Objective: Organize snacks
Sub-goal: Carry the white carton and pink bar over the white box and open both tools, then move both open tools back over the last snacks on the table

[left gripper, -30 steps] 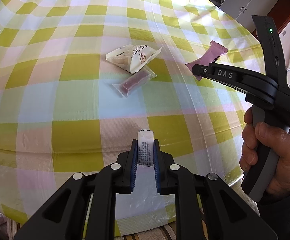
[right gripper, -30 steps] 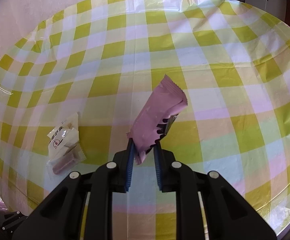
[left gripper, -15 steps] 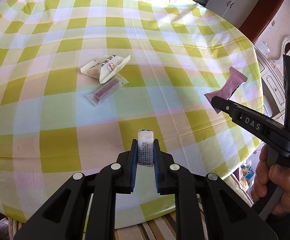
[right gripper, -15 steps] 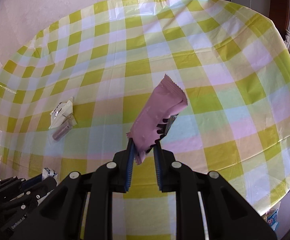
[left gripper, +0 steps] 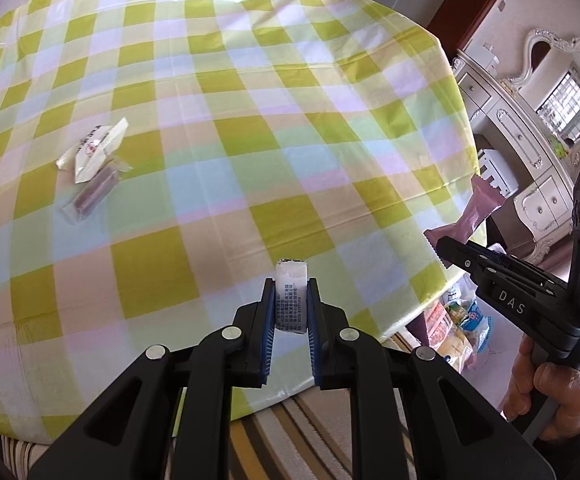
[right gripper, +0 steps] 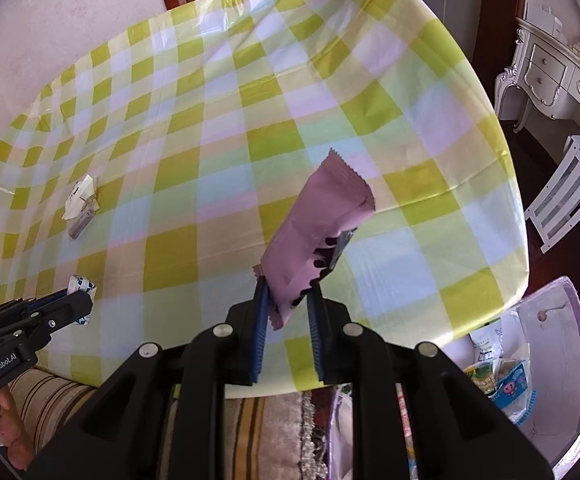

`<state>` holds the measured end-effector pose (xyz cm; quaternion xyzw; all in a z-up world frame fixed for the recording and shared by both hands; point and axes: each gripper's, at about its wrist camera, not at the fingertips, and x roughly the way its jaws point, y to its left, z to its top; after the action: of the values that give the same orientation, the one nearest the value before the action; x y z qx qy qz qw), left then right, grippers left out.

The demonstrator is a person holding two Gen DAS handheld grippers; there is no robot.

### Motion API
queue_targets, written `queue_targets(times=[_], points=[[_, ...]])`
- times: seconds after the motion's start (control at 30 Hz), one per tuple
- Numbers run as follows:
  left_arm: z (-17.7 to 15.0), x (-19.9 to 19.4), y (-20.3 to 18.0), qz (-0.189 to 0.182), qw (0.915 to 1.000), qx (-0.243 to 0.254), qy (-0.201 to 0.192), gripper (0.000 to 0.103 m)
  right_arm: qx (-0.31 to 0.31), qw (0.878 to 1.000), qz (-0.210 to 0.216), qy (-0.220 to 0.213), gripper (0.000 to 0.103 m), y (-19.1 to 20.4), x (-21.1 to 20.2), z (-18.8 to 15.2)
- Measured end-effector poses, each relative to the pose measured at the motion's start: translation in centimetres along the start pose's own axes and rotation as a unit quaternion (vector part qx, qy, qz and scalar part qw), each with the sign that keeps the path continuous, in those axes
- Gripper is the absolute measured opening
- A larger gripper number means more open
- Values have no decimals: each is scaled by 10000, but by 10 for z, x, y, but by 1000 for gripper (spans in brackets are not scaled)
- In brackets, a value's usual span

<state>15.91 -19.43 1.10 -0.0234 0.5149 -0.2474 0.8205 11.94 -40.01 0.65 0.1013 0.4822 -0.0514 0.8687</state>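
The left tool [left gripper: 290, 304] is closed on a small white packet [left gripper: 290, 294] printed with text, held above the near edge of the checked counter [left gripper: 250, 120]. The right tool [right gripper: 288, 308] grips a pink wrapper [right gripper: 318, 240] by its lower end, over the counter's right side. Two more snacks, a cream packet [left gripper: 92, 150] and a clear-wrapped brown bar [left gripper: 92, 196], lie touching on the counter's left part.

The left tool [left gripper: 290, 308] points steeply downward, its blue-padded jaws clamped on a small white packet [left gripper: 291, 280]. The right tool [right gripper: 288, 304], likewise tilted down, is pinched on a pink wrapper [right gripper: 318, 236]. A hand [left gripper: 550, 396] grips the right tool's handle.
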Motion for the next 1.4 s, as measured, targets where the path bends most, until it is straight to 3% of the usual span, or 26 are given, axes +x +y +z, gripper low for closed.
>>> queue_targets(times=[0.27,0.53,0.93,1.0,1.1,1.23,1.4], points=[[-1,21,-68,-358,9970,634,269,14,467,9983,-340,9,19,-65,-20,-27],[-11,46,-132,-737,9879,1191,664,14,924,9942,-538,98,19,-118,-24,-52],[-25,75,-180,-962,9756,1573,1192,15,1387,9851,-982,275,21,-165,-18,-80],[-26,78,-182,-962,9753,1561,1233,16,1399,9838,-1082,286,27,-169,-18,-83],[-26,81,-181,-914,9766,1489,1254,32,1423,9823,-1178,296,44,-173,-18,-85],[-25,81,-178,-904,9782,1409,1229,44,1429,9820,-1206,271,53,-174,-18,-85],[-23,77,-174,-873,9801,1354,1157,48,1416,9822,-1206,279,62,-172,-18,-83]])
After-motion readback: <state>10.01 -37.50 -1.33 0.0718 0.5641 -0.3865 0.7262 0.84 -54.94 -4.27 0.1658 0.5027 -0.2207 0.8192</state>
